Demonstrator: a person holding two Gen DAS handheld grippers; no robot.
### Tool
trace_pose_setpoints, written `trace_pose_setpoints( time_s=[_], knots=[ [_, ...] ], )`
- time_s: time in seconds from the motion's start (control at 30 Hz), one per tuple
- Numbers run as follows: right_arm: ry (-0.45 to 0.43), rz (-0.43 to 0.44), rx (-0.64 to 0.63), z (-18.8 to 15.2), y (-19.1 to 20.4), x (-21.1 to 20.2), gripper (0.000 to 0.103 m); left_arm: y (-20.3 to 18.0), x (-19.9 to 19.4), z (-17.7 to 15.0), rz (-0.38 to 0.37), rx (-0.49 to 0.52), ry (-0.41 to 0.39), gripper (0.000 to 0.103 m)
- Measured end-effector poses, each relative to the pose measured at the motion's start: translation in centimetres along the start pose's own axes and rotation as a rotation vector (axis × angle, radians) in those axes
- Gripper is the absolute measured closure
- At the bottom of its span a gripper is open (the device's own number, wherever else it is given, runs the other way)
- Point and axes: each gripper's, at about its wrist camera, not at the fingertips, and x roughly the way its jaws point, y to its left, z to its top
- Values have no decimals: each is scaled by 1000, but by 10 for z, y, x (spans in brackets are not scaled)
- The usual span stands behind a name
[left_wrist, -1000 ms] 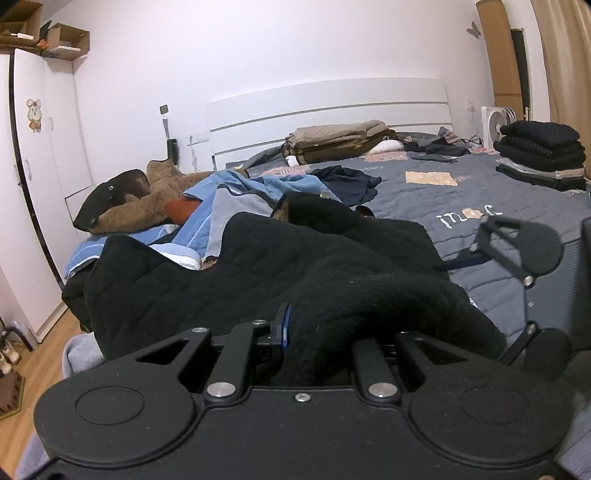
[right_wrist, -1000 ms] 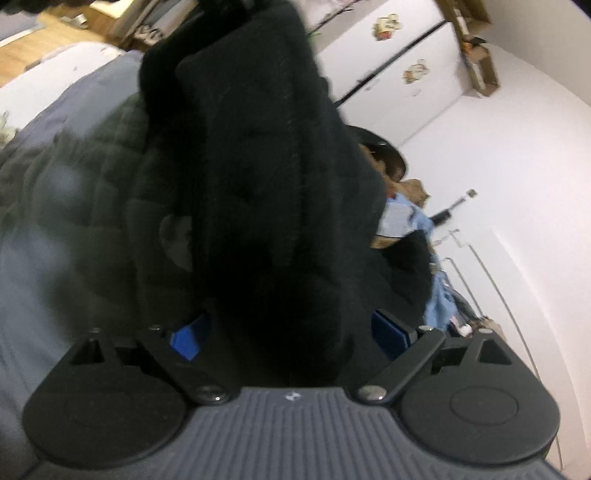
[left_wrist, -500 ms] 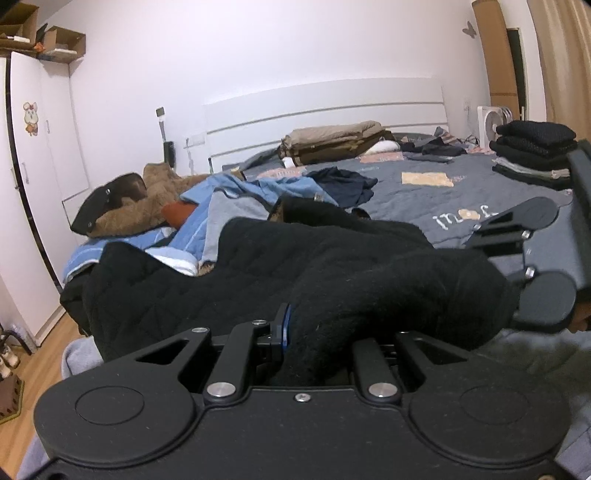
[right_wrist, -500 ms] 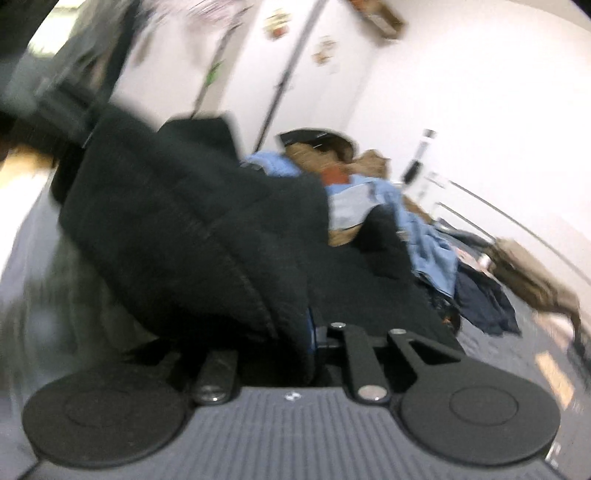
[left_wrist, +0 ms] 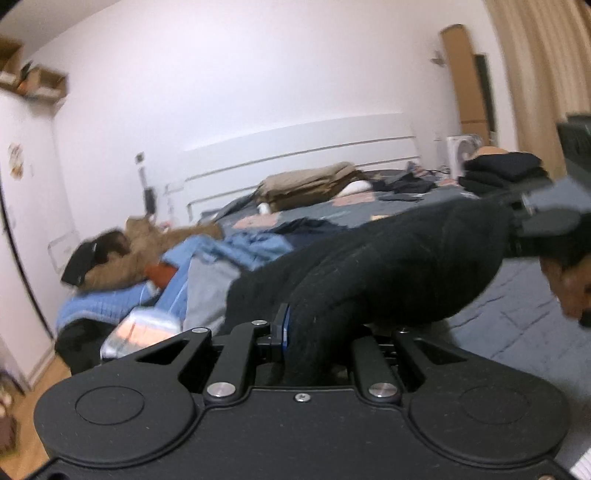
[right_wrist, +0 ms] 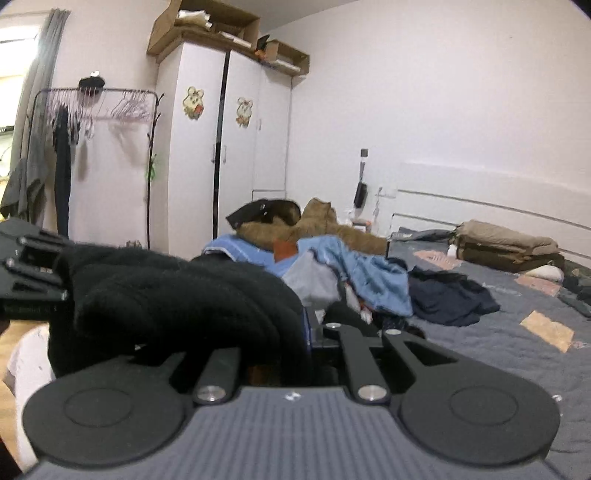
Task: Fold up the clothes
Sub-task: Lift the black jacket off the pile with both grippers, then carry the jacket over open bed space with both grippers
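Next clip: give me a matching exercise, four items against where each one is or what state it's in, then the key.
Items
1. black garment
2. tan folded clothes
3. navy garment
4. cardboard boxes

Places or states
A. on top of the white wardrobe
B. stacked by the headboard
C. loose on the grey bedspread
D. held between the left gripper and the right gripper

Pairs: 1-D, 2-B, 3-C, 4-A
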Motion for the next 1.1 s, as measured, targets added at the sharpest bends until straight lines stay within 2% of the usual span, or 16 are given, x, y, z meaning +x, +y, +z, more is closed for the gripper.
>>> trace_pose_setpoints(
  time_s=[0.2,0.47,0.63,0.77,0.87,1.03,1.1],
  knots=[
    [8,-5,-18,49,-8,-48,92,-16,-38,54,-68,93,-50,91],
    [29,-6,29,113,-15,-143,92,-61,-98,119,-170,211,-125,91],
    [34,-38,0,138,-5,-199,92,-87,-140,150,-221,248,-199,91],
    [34,-68,-8,149,0,-230,92,-105,-156,167,-258,282,-244,91],
    [47,-70,17,152,-8,-243,92,-120,-153,177,-286,304,-261,91],
    [102,-104,79,139,-39,-231,92,-143,-100,181,-346,288,-211,91],
    [136,-127,109,125,-59,-213,92,-155,-63,176,-366,275,-163,91]
  ],
)
